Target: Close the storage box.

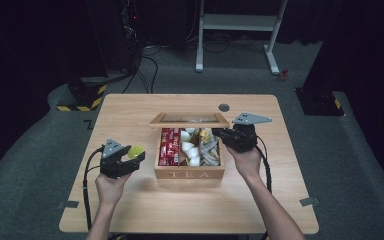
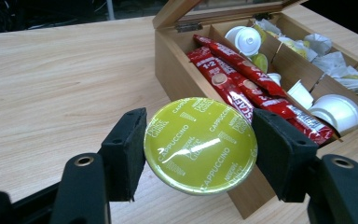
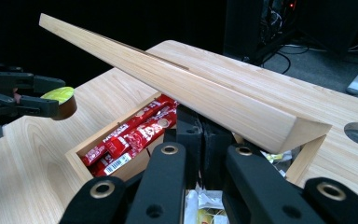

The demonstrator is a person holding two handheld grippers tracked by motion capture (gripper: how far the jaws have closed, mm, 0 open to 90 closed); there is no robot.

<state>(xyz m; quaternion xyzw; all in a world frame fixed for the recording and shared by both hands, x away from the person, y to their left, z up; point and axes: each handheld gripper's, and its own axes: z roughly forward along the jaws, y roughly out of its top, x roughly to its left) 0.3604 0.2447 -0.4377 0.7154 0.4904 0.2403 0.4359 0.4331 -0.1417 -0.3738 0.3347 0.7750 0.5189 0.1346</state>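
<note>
My left jaws (image 2: 198, 156) pinch a green coffee capsule (image 2: 200, 144) by its rim, foil face up, hanging over the desk (image 1: 130, 210) at about 9 o'clock from the wooden tea box (image 1: 190, 174). My right jaws (image 3: 200, 140) are pressed together at the box's 3 o'clock side, their tips under the raised lid (image 3: 177, 88); whether they touch it I cannot tell.

To do this well, I judge I should hold the capsule level, bring it over the box's near wall without clipping it, and lower it into a free gap before I let go, with the lid kept up.

The box has 3 compartments: red sachets (image 2: 242, 79) in the one nearest my left hand, white cups (image 2: 338, 112) in the middle one, paper-wrapped tea bags (image 1: 211, 150) in the one by my right hand.
</note>
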